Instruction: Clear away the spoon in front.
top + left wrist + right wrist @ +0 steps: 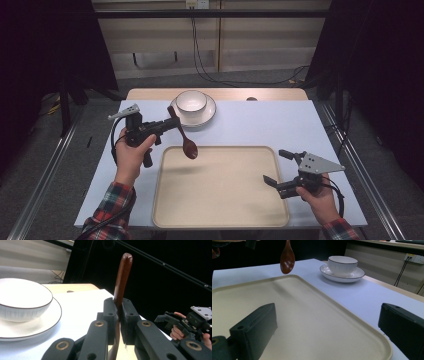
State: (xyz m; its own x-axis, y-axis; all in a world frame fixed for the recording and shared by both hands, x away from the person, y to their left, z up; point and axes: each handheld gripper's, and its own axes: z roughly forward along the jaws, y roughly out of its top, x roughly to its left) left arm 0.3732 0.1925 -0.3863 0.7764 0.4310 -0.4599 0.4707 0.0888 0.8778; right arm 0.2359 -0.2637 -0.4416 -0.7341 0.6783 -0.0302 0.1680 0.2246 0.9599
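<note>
My left gripper [171, 123] is shut on the handle of a dark brown wooden spoon [184, 135], holding it in the air. The spoon's bowl hangs over the far left corner of the beige tray [220, 205]. In the left gripper view the spoon handle [122, 277] rises between the closed jaws. In the right gripper view the spoon bowl [287, 260] hangs above the tray [312, 322]. My right gripper [278, 167] stands open at the tray's right edge with nothing between its jaws. A white bowl [191, 101] sits on a white saucer [210, 112] at the back.
The pale blue table top [260, 122] has free room at the right of the saucer. A wooden strip [150, 94] runs along the far edge. Black cables [205, 70] lie on the floor beyond the table. Dark curtains stand at both sides.
</note>
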